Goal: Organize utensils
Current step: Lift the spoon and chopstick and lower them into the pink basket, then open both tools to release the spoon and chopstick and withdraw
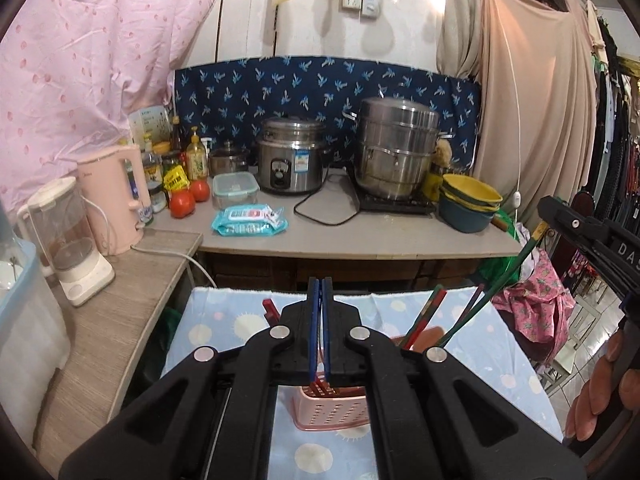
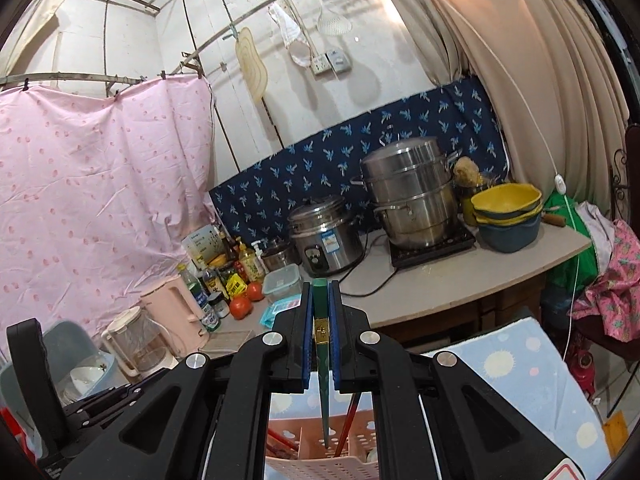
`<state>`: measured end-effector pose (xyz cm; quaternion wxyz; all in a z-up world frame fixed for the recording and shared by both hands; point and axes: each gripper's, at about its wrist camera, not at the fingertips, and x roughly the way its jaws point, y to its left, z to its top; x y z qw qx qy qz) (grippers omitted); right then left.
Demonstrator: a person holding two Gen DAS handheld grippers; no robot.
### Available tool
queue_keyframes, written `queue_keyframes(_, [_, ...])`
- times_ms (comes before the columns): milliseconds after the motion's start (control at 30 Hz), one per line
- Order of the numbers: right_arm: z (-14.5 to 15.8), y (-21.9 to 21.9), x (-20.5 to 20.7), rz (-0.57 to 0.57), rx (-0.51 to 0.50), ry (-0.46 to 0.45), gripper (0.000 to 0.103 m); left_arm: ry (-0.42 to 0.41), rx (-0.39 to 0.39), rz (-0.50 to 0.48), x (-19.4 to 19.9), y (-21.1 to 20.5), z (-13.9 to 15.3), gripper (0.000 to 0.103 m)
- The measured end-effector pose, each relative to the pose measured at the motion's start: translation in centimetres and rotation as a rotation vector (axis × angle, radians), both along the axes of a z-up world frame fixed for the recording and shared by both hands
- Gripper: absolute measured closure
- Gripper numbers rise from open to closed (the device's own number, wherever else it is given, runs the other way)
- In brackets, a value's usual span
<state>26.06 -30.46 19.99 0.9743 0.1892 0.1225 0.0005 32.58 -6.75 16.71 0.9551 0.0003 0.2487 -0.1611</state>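
A pink perforated utensil basket [image 1: 331, 408] stands on the blue dotted tablecloth [image 1: 224, 320]; it also shows in the right wrist view [image 2: 320, 456]. Red chopsticks [image 1: 420, 320] stand in it. My left gripper [image 1: 321, 292] is shut and empty, hovering above the basket. My right gripper [image 2: 321, 292] is shut on a green chopstick [image 2: 321, 344], held upright with its tip down inside the basket. The same chopstick [image 1: 500, 276] and the right gripper [image 1: 576, 228] show at the right of the left wrist view.
Behind the table a counter [image 1: 360, 240] holds a rice cooker [image 1: 290, 156], a steel steamer pot [image 1: 396, 148], stacked bowls [image 1: 470, 204], a wipes pack [image 1: 250, 220], tomatoes [image 1: 190, 198] and bottles. A pink kettle [image 1: 114, 196] and blender [image 1: 68, 240] stand on the left shelf.
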Motion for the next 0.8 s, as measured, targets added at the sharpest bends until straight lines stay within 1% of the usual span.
queue_keyframes(300, [-3.9, 1.1, 2.4, 0.04, 0.007, 0.093, 0.096, 0.056, 0.01, 0.001, 1.7, -0.4, -2.9, 0.102])
queue_keyframes(500, [-5.8, 1.8, 3.2, 0.061, -0.009, 0.14, 0.096, 0.077, 0.01, 0.008, 2.2, -0.7, -3.7, 0.102])
queue_keyframes(633, [-6.5, 2.2, 3.7, 0.08, -0.015, 0.169, 0.095, 0.082, -0.002, 0.017, 2.1, -0.5, -4.0, 0.101])
queue_keyframes(733, [-6.9, 2.4, 3.6, 0.073, -0.029, 0.175, 0.088, 0.085, 0.003, 0.026, 1.9, -0.5, -4.2, 0.099])
queue_keyframes(767, [-7.0, 2.4, 3.6, 0.072, -0.031, 0.177, 0.08, 0.088, 0.004, 0.03, 1.8, -0.4, -4.3, 0.095])
queue_keyframes(800, [-7.1, 2.4, 3.5, 0.068, -0.031, 0.179, 0.073, 0.091, 0.003, 0.035, 1.7, -0.3, -4.5, 0.089])
